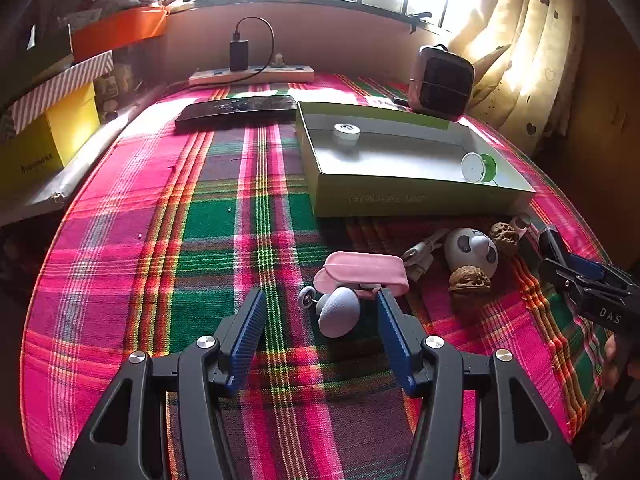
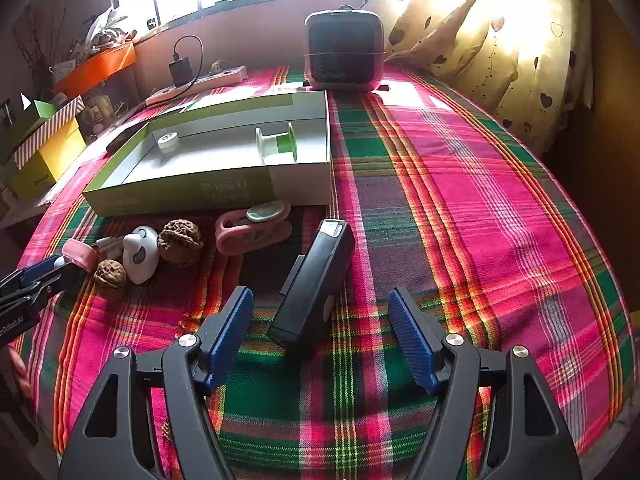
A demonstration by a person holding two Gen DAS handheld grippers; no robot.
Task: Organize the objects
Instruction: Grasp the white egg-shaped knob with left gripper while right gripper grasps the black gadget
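Here the plaid-covered surface (image 2: 460, 184) carries a shallow green box (image 2: 224, 194) toward its far edge, its near wall facing both hand-held grippers. Inside the box a white round cap (image 2: 168, 142) sits near the far-left corner and a green-and-white spool (image 2: 276, 144) lies toward the right wall.

Just in front of the box's near wall lies a cluster: a pink clip (image 2: 252, 228), two walnuts (image 2: 180, 242), a panda figure (image 2: 140, 254) and a white cable (image 1: 424, 254), all close together.

The left hand-held gripper (image 1: 320, 314) has its jaws spread, with a pale blue rounded toy (image 1: 339, 312) and a pink strap (image 1: 366, 274) lying between and just beyond the blue pads (image 1: 248, 328); the pads do not press on either.

The right hand-held gripper (image 2: 320, 316) is likewise spread, empty, and a black rectangular device (image 2: 316, 280) lies tilted on the cloth between its fingertips, apart from both.

To the right of the black device the cloth is bare all the way to the right edge, by the curtain (image 2: 500, 48). A small heater (image 2: 344, 52) stands at the far edge behind the box, and a power strip (image 1: 252, 74) lies along the far-left edge.
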